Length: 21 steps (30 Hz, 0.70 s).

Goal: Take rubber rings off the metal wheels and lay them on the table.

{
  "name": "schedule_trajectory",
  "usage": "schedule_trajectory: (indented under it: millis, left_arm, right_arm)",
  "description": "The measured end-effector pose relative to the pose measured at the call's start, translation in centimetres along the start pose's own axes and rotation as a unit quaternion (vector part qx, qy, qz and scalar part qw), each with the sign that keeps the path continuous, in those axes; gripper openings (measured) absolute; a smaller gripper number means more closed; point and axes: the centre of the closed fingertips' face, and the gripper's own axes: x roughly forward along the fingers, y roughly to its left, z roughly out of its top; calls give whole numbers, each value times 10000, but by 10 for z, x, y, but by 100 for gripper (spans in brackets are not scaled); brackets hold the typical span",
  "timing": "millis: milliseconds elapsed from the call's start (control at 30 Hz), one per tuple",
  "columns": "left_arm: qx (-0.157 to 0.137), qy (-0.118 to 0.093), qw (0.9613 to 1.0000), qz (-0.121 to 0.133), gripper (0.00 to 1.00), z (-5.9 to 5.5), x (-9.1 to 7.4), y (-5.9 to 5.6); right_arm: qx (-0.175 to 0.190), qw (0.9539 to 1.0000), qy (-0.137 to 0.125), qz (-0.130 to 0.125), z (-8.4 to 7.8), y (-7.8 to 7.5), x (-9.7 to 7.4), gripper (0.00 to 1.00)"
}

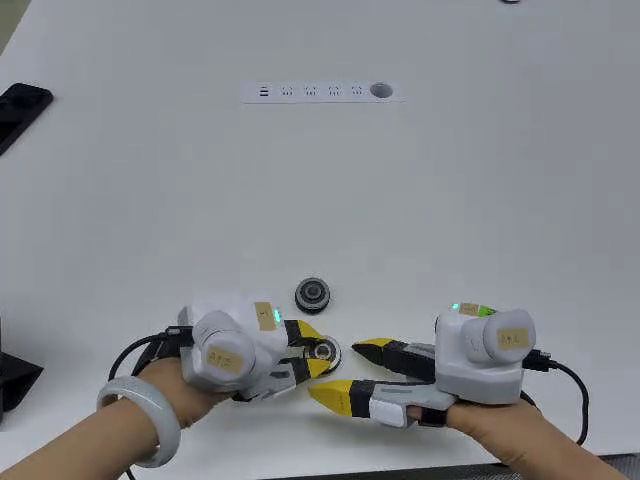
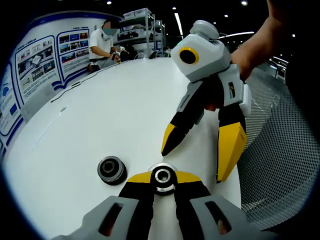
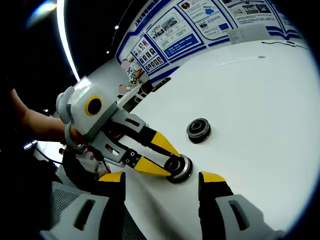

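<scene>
Pinching the wheel (image 1: 323,351) at the near middle of the surface (image 1: 450,200), the left tool (image 1: 315,350) is bracing it. The right tool (image 1: 345,368), spread, is hovering just right of it. It should be catching only the rubber ring's edge and peeling outward. A second wheel (image 1: 313,294) is lying just beyond.

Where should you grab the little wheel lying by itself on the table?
Grip the loose wheel by its round outer edge, pinching two opposite sides, from above. It lies flat on the table with its hole facing up, so the rim is free all around. The right gripper is open for it; the left gripper is shut on the other wheel.
</scene>
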Motion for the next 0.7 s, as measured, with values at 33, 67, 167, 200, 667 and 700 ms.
schedule_trajectory:
  millis: [33,67,167,200,667,700]
  left_arm:
    - [0,2,10000,3,15,0,0,0]
    - [-6,36,10000,26,14,-1,0,1]
    - [-11,-7,10000,9,14,-1,-3,-3]
    - [-4,-10,10000,7,14,-1,-4,-4]
    - [-100,-77,9999,10,13,-1,-4,-4]
    - [-105,-78,9999,10,13,-1,-3,-3]
  right_arm:
    - [-2,10000,-6,0,0,0,0,60]
    - [-3,10000,-8,1,1,0,0,60]
    - [23,10000,-32,14,2,0,1,60]
    - [36,10000,-42,21,3,0,1,60]
    - [554,9979,-267,214,13,-2,4,56]
    - [570,9977,-280,224,14,-1,4,56]
